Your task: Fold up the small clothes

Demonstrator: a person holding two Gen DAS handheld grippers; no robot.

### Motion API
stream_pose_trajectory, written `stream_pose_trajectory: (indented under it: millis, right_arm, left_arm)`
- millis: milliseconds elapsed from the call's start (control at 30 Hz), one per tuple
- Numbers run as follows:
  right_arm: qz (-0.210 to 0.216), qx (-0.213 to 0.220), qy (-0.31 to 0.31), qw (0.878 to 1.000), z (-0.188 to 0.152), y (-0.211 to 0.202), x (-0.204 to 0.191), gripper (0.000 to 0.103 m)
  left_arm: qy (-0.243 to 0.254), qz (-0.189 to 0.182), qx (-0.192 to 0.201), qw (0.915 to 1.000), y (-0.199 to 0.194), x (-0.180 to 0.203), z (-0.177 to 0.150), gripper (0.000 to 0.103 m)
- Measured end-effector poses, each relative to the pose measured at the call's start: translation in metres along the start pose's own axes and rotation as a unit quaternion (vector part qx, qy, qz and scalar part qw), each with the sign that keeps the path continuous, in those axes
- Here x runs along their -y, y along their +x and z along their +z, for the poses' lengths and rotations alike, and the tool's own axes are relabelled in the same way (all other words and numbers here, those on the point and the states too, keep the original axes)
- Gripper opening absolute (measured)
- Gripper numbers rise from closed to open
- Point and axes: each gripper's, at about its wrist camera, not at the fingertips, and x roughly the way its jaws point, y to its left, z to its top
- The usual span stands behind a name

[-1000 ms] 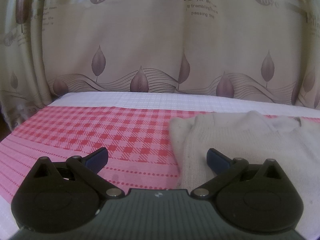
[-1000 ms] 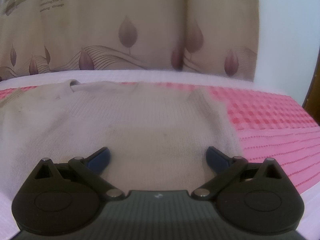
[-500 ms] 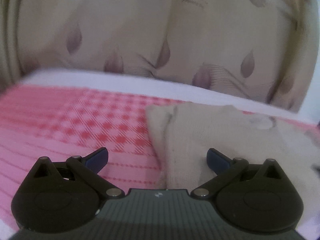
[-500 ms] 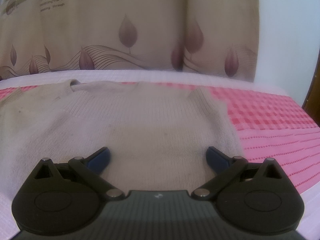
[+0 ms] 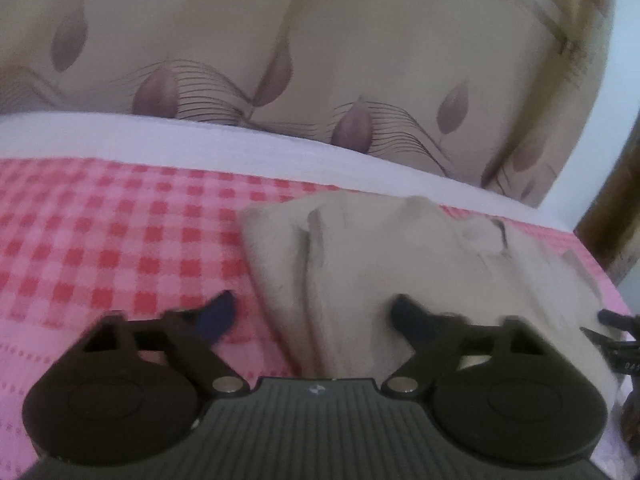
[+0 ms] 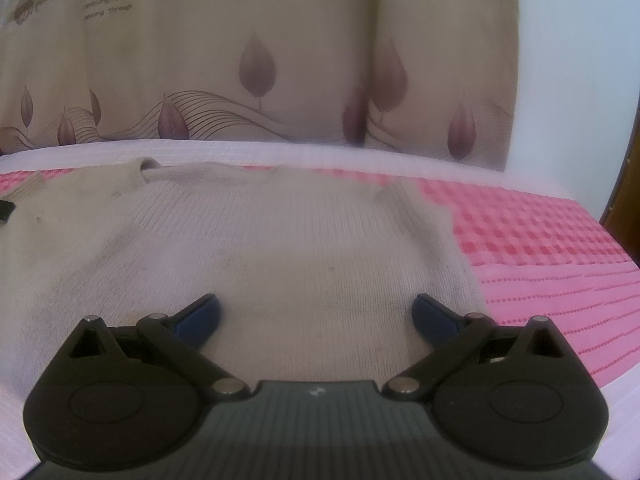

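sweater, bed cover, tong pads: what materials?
Sweater: cream knit, likely wool or acrylic; fine ribbed rows, matte, soft creases.
Bed cover: pink-and-red checked woven cloth, probably cotton; dotted stitch lines, matte.
Pads on the right tongs: dark blue, smooth, rubber or plastic; can't tell which.

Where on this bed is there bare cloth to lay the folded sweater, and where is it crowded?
Bare pink checked cover lies to the left of the sweater, up to the white strip under the curtain. Another bare stretch runs right of the sweater. The middle is crowded: sweater spread out, both tools over it.
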Motion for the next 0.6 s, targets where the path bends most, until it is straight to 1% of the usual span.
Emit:
stream_pose_trajectory:
  millis: [33, 67, 100, 133, 167, 200, 233, 300, 367, 467, 533, 600]
  right_arm:
    - [0.001, 0.000, 0.000, 1.000, 0.000, 0.000, 0.001, 0.103]
    - [0.002, -0.001, 0.001, 1.000, 0.000, 0.000, 0.001, 0.103]
    - [0.003, -0.001, 0.002, 1.000, 0.000, 0.001, 0.001, 0.103]
    - [0.004, -0.002, 0.003, 1.000, 0.001, 0.001, 0.002, 0.103]
    - [0.005, -0.002, 0.004, 1.000, 0.001, 0.001, 0.003, 0.103]
    - [0.006, -0.003, 0.005, 1.000, 0.001, 0.001, 0.004, 0.103]
    - [0.007, -0.004, 0.006, 1.000, 0.001, 0.002, 0.004, 0.103]
    - [0.014, -0.008, 0.011, 1.000, 0.002, 0.002, 0.007, 0.103]
    - [0.029, -0.001, 0.026, 0.999, 0.001, -0.002, 0.014, 0.103]
    - [0.070, 0.040, 0.060, 0.995, -0.002, -0.017, 0.028, 0.103]
    - [0.105, 0.067, 0.089, 0.988, -0.007, -0.027, 0.039, 0.103]
    - [0.127, 0.079, 0.118, 0.982, -0.011, -0.034, 0.048, 0.103]
  left_arm:
    - [-0.006, -0.012, -0.003, 0.9999, 0.002, -0.001, 0.001, 0.055]
    - [-0.020, -0.027, -0.007, 0.9994, 0.005, -0.004, 0.003, 0.043]
    - [-0.031, -0.031, -0.007, 0.9990, 0.006, -0.005, 0.003, 0.038]
    - [-0.037, -0.029, -0.003, 0.9989, 0.007, -0.004, 0.003, 0.033]
    - [-0.044, -0.027, 0.000, 0.9986, 0.007, -0.004, 0.003, 0.030]
    - [-0.058, -0.026, 0.002, 0.9980, 0.006, -0.004, 0.002, 0.025]
    - [-0.076, -0.025, 0.003, 0.9968, 0.005, -0.004, 0.003, 0.022]
    - [-0.103, -0.021, 0.005, 0.9944, 0.001, -0.001, 0.006, 0.021]
    - [-0.117, -0.012, 0.004, 0.9931, -0.004, 0.005, 0.011, 0.020]
    - [-0.136, 0.006, -0.002, 0.9908, -0.008, 0.018, 0.021, 0.019]
    - [-0.135, 0.018, 0.000, 0.9907, -0.012, 0.032, 0.028, 0.019]
    - [-0.139, 0.023, 0.001, 0.9900, -0.017, 0.047, 0.033, 0.019]
